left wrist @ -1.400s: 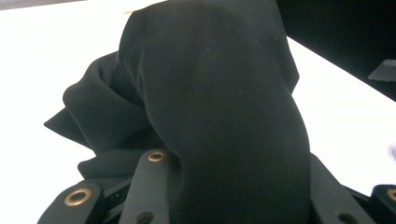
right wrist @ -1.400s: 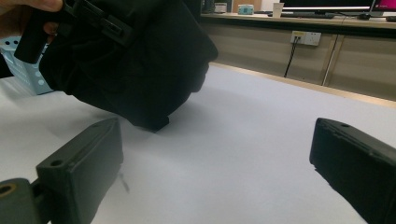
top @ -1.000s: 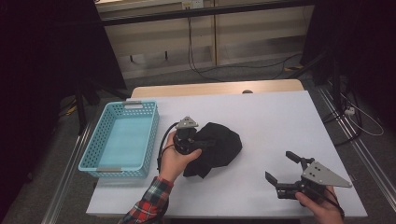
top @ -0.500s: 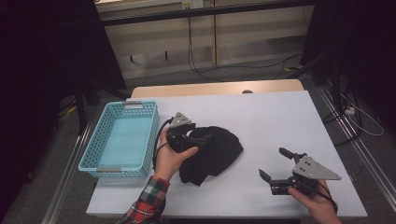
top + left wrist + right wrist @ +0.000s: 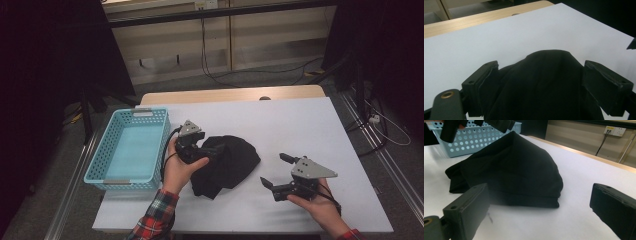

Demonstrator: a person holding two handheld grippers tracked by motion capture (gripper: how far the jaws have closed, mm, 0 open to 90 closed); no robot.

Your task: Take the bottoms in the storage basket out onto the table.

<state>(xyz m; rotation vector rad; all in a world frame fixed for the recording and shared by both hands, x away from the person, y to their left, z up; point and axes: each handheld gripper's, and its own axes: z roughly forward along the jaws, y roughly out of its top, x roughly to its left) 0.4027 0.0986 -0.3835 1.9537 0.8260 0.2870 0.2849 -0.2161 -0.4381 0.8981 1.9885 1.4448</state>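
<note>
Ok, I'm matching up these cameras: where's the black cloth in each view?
High view: cloth lies centre, right of the basket.
Left gripper view: cloth at bottom centre, between the open jaws.
Right gripper view: cloth at centre left, beyond the jaws.
Shared landmark: white table.

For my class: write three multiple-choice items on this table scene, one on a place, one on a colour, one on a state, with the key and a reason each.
1. Where is the basket?
A. On the table's left part
B. At its right edge
C. On the floor

2. What colour is the cloth?
A. White
B. Red
C. Black

3. How do the right gripper's jaws stand?
A. Shut on the cloth
B. Open, holding nothing
C. Shut on the basket

Key: A, it stands left of the cloth; C, it looks black beside the white table; B, the jaws stand apart, short of the cloth.
</note>
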